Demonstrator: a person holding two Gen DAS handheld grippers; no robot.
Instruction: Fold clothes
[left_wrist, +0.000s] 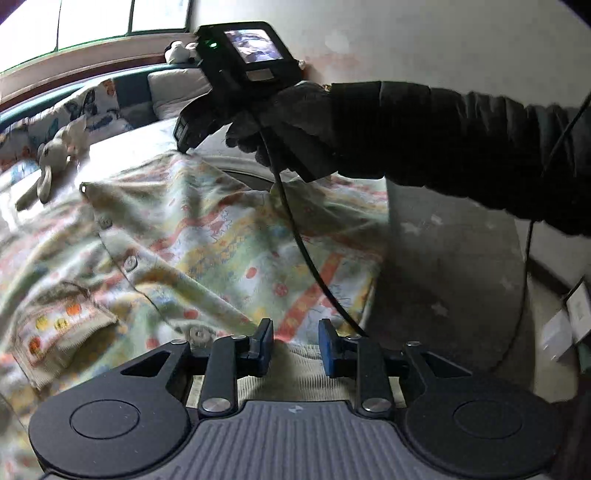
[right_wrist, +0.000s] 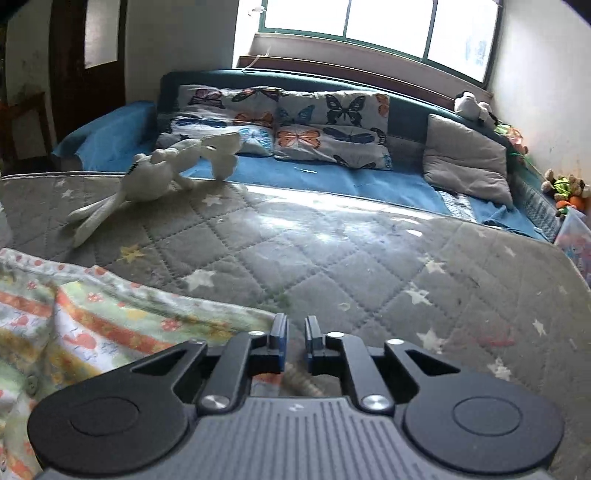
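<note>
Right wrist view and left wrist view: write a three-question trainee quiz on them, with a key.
1. True or false: the patterned shirt has buttons down its edge.
2. What is printed on the pillows at the head of the bed? A) butterflies B) stripes C) nothing, they are plain
3. Name the toy lying on the grey quilt.

Key: 1 true; 2 A; 3 the white stuffed rabbit.
</note>
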